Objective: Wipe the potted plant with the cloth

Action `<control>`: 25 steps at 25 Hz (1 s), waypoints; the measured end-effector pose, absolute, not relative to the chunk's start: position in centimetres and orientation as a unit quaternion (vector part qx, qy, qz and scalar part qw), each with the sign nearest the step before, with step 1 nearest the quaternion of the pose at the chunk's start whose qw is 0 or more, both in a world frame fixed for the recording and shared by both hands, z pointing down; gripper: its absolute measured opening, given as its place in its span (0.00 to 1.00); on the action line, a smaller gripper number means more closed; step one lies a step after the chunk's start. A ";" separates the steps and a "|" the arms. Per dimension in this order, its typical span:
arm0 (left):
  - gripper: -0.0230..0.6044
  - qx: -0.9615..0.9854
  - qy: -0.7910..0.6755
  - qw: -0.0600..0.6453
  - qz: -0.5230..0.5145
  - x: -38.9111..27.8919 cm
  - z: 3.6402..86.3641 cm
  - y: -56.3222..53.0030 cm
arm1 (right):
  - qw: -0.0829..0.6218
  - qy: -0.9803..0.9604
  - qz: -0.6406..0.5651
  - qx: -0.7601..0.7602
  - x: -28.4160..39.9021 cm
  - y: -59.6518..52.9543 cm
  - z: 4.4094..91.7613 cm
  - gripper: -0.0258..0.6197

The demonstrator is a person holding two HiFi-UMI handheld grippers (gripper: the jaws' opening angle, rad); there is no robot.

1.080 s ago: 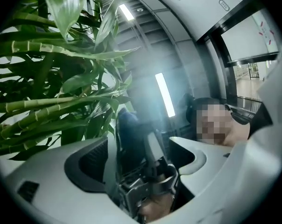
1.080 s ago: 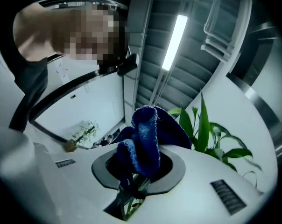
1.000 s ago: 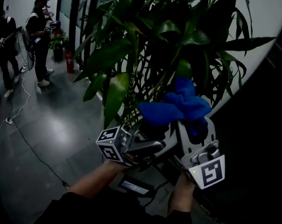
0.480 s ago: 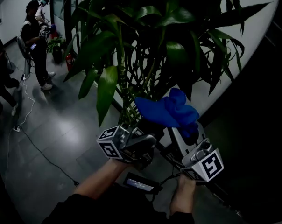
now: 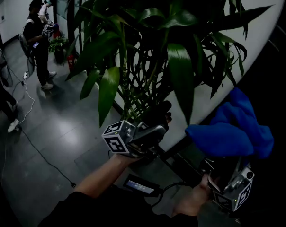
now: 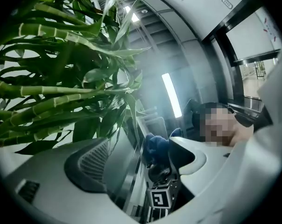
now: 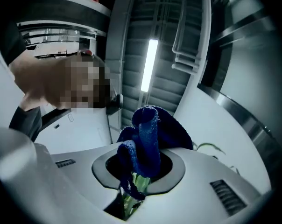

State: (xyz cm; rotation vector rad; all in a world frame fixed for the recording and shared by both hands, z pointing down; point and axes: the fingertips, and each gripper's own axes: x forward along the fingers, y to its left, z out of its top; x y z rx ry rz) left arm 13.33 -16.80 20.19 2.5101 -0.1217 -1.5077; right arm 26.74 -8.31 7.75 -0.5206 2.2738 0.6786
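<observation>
Plant isn't being touched by cloth, clamped in right gripper lower right; left gripper is held open. Wiping's probably left.

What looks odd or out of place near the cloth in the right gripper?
A green leaf piece is pinched together with the blue cloth between the fingers of the right gripper, seen in the right gripper view. Whether it is torn off the plant cannot be told.

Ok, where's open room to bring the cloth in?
Free: the grey floor left of the plant, and the gap between its drooping leaf and the cloth. Crowded: the stems by the left tool.
</observation>
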 end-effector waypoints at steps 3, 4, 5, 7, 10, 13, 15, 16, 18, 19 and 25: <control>0.68 0.852 -0.032 0.094 -0.515 13.4 18.8 -17.0 | 0.385 0.854 0.283 -0.208 27.8 -7.2 4.9 0.17; 0.68 0.850 -0.028 0.092 -0.518 13.2 18.4 -17.0 | 0.379 0.854 0.289 -0.210 27.5 -7.3 4.7 0.17; 0.68 0.848 -0.023 0.089 -0.522 13.0 18.1 -16.9 | 0.365 0.859 0.291 -0.211 26.7 -7.8 4.7 0.17; 0.68 0.844 -0.015 0.080 -0.530 12.6 17.6 -16.5 | 0.334 0.875 0.285 -0.205 24.4 -9.2 5.1 0.17; 0.68 0.849 -0.021 0.069 -0.523 12.3 18.1 -16.2 | 0.304 0.893 0.272 -0.192 21.5 -11.2 5.8 0.17; 0.68 0.862 -0.044 0.062 -0.501 11.8 20.3 -16.7 | 0.288 0.899 0.268 -0.193 19.9 -12.7 6.4 0.17; 0.68 0.873 -0.060 0.060 -0.481 11.6 22.2 -17.1 | 0.283 0.897 0.269 -0.207 19.8 -13.6 6.8 0.17; 0.68 0.877 -0.066 0.059 -0.473 11.5 22.9 -17.2 | 0.283 0.897 0.267 -0.210 19.8 -14.0 6.9 0.17; 0.68 0.880 -0.077 0.060 -0.465 11.0 23.8 -17.4 | 0.287 0.897 0.259 -0.215 19.8 -14.7 7.0 0.17; 0.68 0.879 -0.081 0.061 -0.465 10.8 23.8 -17.6 | 0.291 0.896 0.255 -0.219 19.9 -14.9 6.9 0.17; 0.68 0.873 -0.067 0.057 -0.479 10.6 20.1 -17.8 | 0.302 0.885 0.266 -0.232 20.4 -14.5 6.0 0.17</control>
